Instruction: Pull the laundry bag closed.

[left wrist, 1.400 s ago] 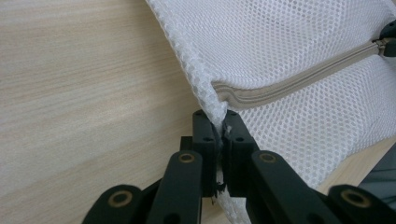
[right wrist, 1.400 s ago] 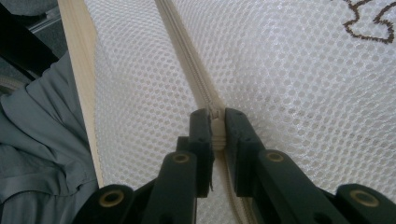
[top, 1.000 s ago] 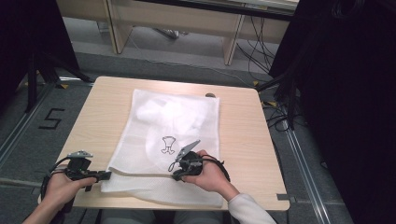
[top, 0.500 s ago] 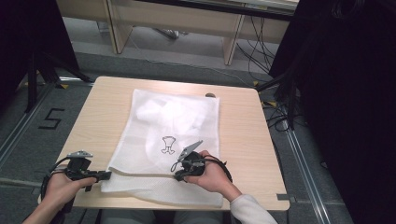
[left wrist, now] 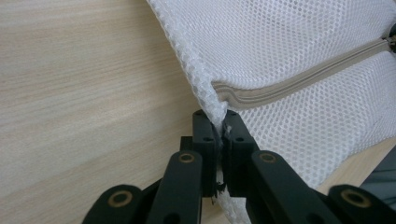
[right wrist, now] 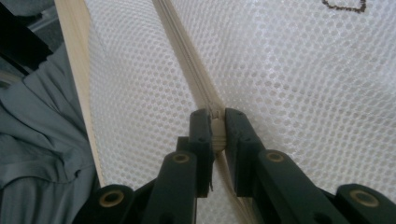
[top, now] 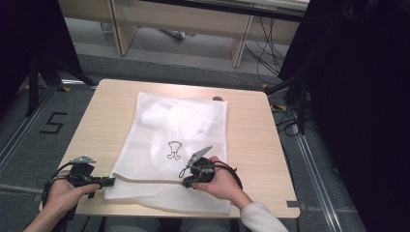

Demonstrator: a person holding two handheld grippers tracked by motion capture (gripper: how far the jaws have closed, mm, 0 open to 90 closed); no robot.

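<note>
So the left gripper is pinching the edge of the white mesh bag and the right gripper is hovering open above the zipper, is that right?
Not quite. The right gripper isn't hovering open: the right gripper view shows its jaws closed on the beige zipper, probably at its slider. The rest holds: the left gripper pinches the edge of the white mesh bag, by the zipper's end.

Nothing has changed since earlier
</note>
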